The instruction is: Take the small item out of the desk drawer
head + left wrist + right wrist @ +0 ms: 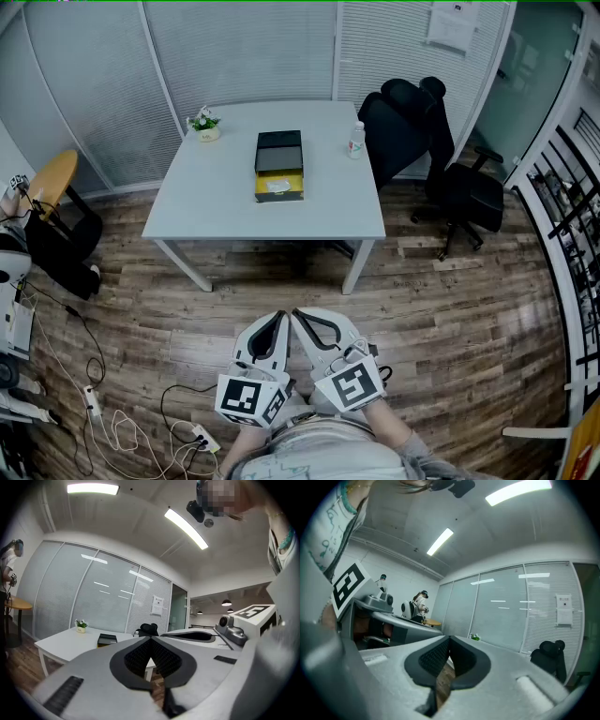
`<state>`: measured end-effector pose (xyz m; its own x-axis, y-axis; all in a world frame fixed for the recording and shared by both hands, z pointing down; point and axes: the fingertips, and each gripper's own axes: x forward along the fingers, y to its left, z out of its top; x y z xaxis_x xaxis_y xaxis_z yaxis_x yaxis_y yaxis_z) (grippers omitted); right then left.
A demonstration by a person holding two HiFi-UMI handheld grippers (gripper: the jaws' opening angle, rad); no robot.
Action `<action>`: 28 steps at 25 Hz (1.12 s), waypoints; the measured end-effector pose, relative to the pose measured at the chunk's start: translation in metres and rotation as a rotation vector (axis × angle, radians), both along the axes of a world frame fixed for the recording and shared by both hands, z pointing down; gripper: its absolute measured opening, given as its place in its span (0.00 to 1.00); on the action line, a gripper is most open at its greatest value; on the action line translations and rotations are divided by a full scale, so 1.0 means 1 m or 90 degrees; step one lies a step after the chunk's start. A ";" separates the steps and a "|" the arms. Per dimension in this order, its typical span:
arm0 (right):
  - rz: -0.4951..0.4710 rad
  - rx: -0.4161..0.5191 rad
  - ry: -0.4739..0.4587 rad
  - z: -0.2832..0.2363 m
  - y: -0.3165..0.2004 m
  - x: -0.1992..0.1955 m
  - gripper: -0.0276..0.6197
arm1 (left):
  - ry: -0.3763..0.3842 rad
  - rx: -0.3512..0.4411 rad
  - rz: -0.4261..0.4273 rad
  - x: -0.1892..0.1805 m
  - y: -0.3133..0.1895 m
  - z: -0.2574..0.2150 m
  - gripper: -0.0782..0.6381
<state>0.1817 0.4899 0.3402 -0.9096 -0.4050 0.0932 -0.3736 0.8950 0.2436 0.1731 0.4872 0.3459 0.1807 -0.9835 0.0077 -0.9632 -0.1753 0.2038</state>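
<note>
Black-and-yellow desk drawer point(279, 165) stands centred on the white table point(211, 192).

Open wood floor point(281, 309) up to white table point(216, 202); drawer box point(279, 165) mid-top, bottle point(356, 141) and potted plant point(204, 125) flanking, office chair point(403, 127) crowding right.

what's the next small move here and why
Probably step toward the white table: the black-and-yellow drawer box sits on it, well out of reach, while the left gripper and right gripper are shut, empty and held close to the body.
</note>
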 end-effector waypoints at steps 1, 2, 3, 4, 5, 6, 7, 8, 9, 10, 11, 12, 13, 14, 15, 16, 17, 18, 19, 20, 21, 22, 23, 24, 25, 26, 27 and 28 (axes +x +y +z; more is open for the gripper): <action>0.005 -0.001 -0.016 -0.003 -0.001 0.003 0.05 | 0.002 0.000 -0.001 0.002 0.000 0.000 0.10; 0.009 -0.003 -0.031 -0.005 -0.002 0.007 0.05 | 0.003 0.000 -0.003 0.003 -0.001 0.000 0.10; 0.013 -0.005 -0.044 -0.007 -0.004 0.010 0.05 | 0.004 -0.001 -0.006 0.005 -0.001 -0.001 0.10; 0.016 -0.007 -0.051 -0.007 -0.007 0.013 0.05 | 0.005 -0.002 -0.009 0.006 -0.003 -0.002 0.10; 0.016 -0.009 -0.052 -0.007 -0.010 0.016 0.05 | 0.006 -0.004 -0.012 0.008 -0.005 -0.002 0.10; 0.014 -0.011 -0.049 -0.006 -0.014 0.018 0.05 | 0.006 -0.006 -0.015 0.009 -0.007 -0.002 0.10; 0.010 -0.013 -0.044 -0.004 -0.016 0.020 0.05 | 0.007 -0.008 -0.018 0.010 -0.009 -0.002 0.10; 0.004 -0.014 -0.039 -0.002 -0.018 0.022 0.05 | 0.007 -0.009 -0.020 0.012 -0.010 0.000 0.10; -0.001 -0.016 -0.035 0.000 -0.019 0.023 0.05 | 0.007 -0.011 -0.022 0.013 -0.011 0.001 0.10; -0.007 -0.017 -0.033 0.002 -0.020 0.025 0.05 | 0.008 -0.013 -0.025 0.015 -0.012 0.002 0.10; -0.014 -0.019 -0.031 0.003 -0.020 0.026 0.05 | 0.008 -0.015 -0.027 0.017 -0.013 0.003 0.10; -0.021 -0.020 -0.029 0.005 -0.020 0.028 0.05 | 0.009 -0.016 -0.029 0.019 -0.014 0.005 0.10; -0.028 -0.022 -0.026 0.006 -0.020 0.029 0.05 | 0.009 -0.017 -0.031 0.022 -0.015 0.007 0.10; -0.035 -0.023 -0.024 0.008 -0.020 0.031 0.05 | 0.009 -0.018 -0.034 0.025 -0.017 0.008 0.10; -0.040 -0.025 -0.025 0.010 -0.021 0.032 0.05 | 0.011 -0.020 -0.037 0.028 -0.018 0.010 0.10; -0.043 -0.026 -0.027 0.011 -0.022 0.033 0.05 | 0.013 -0.022 -0.040 0.030 -0.019 0.011 0.10; -0.043 -0.027 -0.029 0.012 -0.025 0.035 0.05 | 0.015 -0.024 -0.041 0.032 -0.021 0.013 0.10; -0.041 -0.028 -0.030 0.013 -0.028 0.036 0.05 | 0.016 -0.026 -0.043 0.034 -0.022 0.015 0.10; -0.039 -0.030 -0.029 0.014 -0.031 0.037 0.05 | 0.016 -0.029 -0.044 0.035 -0.024 0.016 0.10; -0.038 -0.033 -0.028 0.015 -0.034 0.038 0.05 | 0.015 -0.031 -0.046 0.035 -0.025 0.016 0.10; -0.038 -0.035 -0.027 0.016 -0.037 0.039 0.05 | 0.015 -0.030 -0.048 0.034 -0.028 0.016 0.10; -0.038 -0.036 -0.028 0.016 -0.040 0.039 0.05 | 0.013 -0.027 -0.050 0.032 -0.030 0.015 0.10; -0.037 -0.035 -0.029 0.015 -0.043 0.040 0.05 | 0.011 -0.023 -0.052 0.030 -0.033 0.014 0.10; -0.034 -0.033 -0.031 0.014 -0.046 0.040 0.05 | 0.010 -0.018 -0.052 0.028 -0.036 0.013 0.10; -0.032 -0.032 -0.031 0.014 -0.050 0.039 0.05 | 0.009 -0.014 -0.051 0.027 -0.039 0.014 0.10; -0.029 -0.034 -0.031 0.015 -0.053 0.038 0.05 | 0.009 -0.012 -0.049 0.025 -0.043 0.015 0.10; -0.027 -0.036 -0.030 0.016 -0.057 0.036 0.05 | 0.010 -0.011 -0.046 0.023 -0.047 0.016 0.10; -0.025 -0.038 -0.030 0.017 -0.061 0.033 0.05 | 0.010 -0.012 -0.042 0.021 -0.052 0.018 0.10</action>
<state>0.2150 0.4285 0.3573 -0.9288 -0.3635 0.0726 -0.3473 0.9218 0.1724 0.1937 0.4349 0.3637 0.1157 -0.9930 0.0244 -0.9690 -0.1074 0.2225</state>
